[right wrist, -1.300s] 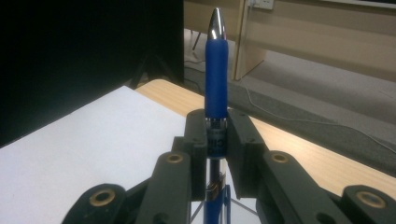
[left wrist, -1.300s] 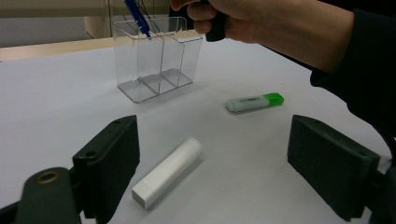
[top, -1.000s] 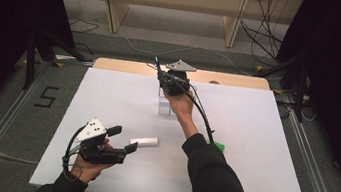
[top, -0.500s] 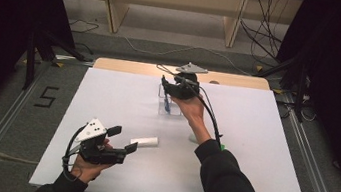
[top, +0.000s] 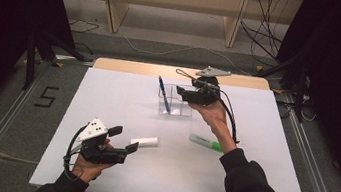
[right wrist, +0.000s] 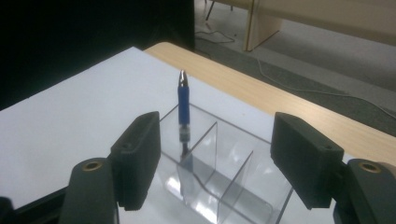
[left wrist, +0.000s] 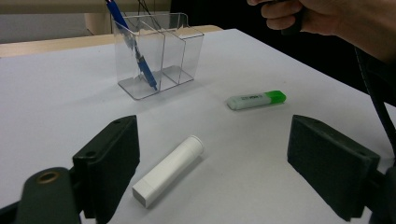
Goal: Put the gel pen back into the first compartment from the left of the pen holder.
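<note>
1. A clear holder with upright dividers stands on the white table, toward the far edge and about mid-width.
2. A blue pen leans in the holder's left end compartment in the high view, its top sticking out above the rim and tilted left. In the right gripper view the pen rises from the compartment farthest from the camera.
3. The right gripper hangs just right of the holder, at about rim height. Its jaws have just been opening; they stand wide apart with nothing between the pads. In its own view the right gripper looks down over the holder, clear of the pen.
4. The left gripper is held low at the near left of the table. Its jaws are spread and hold nothing.
5. A white tube lies flat on the table just beyond the left gripper's tips. In the left gripper view the tube lies between the two black jaws, touching neither.
6. A green highlighter lies on the table right of the tube, near the person's right forearm, well apart from the holder. The left gripper view shows the highlighter with its green cap pointing right.
</note>
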The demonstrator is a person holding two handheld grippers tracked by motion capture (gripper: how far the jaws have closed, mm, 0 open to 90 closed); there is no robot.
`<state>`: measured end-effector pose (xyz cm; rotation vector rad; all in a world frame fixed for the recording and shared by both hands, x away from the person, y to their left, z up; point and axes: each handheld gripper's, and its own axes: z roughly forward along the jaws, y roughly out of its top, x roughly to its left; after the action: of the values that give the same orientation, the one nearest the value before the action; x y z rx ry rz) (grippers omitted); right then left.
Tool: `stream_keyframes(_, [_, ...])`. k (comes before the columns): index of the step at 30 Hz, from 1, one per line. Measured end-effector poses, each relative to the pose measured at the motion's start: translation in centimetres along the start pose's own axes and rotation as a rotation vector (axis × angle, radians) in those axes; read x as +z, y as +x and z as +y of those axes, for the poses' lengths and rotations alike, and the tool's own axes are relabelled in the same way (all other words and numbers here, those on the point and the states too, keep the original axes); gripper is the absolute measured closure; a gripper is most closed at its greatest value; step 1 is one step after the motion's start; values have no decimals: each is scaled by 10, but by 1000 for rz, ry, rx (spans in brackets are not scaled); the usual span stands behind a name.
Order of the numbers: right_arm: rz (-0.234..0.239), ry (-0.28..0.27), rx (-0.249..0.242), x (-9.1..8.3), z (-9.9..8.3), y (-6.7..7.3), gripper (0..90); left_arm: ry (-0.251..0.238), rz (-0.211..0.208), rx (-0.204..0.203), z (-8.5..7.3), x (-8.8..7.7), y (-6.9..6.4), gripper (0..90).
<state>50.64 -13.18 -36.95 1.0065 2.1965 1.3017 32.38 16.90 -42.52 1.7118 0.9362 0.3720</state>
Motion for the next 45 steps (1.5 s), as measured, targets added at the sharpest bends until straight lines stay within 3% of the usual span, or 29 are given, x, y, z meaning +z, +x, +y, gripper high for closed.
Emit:
stream_keyframes(17, [59, 55, -38, -24, -21, 0, 300, 0, 4, -1, 0, 0, 0, 167])
stream_keyframes(21, [50, 72, -53, -31, -28, -1, 295, 2, 5, 0, 0, 1, 0, 167])
stream_keyframes(31, [78, 76, -55, -47, -43, -3, 280, 6, 8, 0, -1, 2, 1, 167])
stream_keyframes(45, [87, 138, -63, -58, -60, -12, 259, 5, 7, -10, 0, 3, 2, 167])
